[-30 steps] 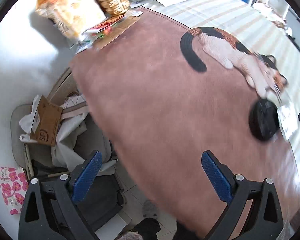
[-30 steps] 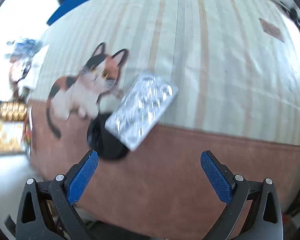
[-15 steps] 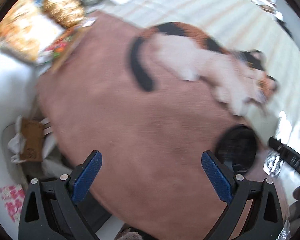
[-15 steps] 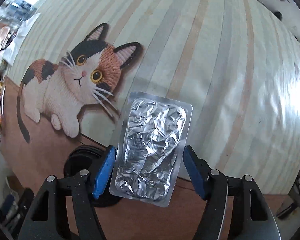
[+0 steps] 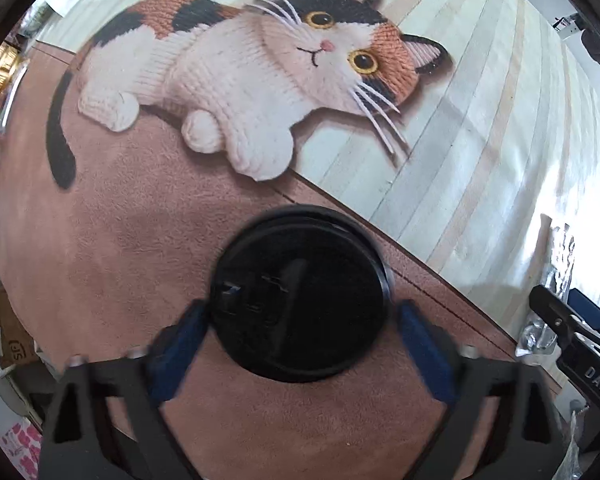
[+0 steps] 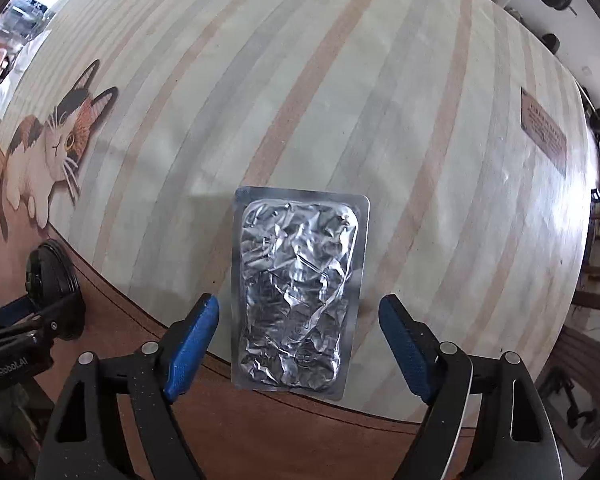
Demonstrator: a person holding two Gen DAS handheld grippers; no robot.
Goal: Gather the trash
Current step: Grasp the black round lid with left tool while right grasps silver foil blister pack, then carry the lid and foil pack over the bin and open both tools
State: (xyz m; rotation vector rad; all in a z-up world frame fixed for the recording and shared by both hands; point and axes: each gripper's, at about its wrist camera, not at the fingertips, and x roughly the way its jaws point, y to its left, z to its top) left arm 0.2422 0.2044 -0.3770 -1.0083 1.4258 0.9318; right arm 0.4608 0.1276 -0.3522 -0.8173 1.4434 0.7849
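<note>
Status at capture: worked both pieces of trash at once, one per hand.

Right gripper (image 6: 300, 320): straddled foil blister pack (image 6: 296, 292) with jaws wide apart, blue pads (image 6: 192, 344) clear of both long edges, no contact. Lined up along pack's length, probably to close across the narrow width. Pack flat on mat (image 6: 340, 80), near end overhanging onto the brown band.

Left gripper (image 5: 300, 320): bracketed black round lid (image 5: 300, 300) on the brown band, just below printed cat (image 5: 260, 80). Pads right at the rim on both sides, but blurred, so could not tell whether clamped or merely alongside. Centred on widest point, likely because a round rim slips out of an off-centre pinch.

View differences:
- Left wrist: showed lid face-on and pack only as an edge-on sliver at far right.
- Right wrist: showed full crumpled foil face, lid side-on at far left, plus brown label (image 6: 544, 132) on mat's far edge.
</note>
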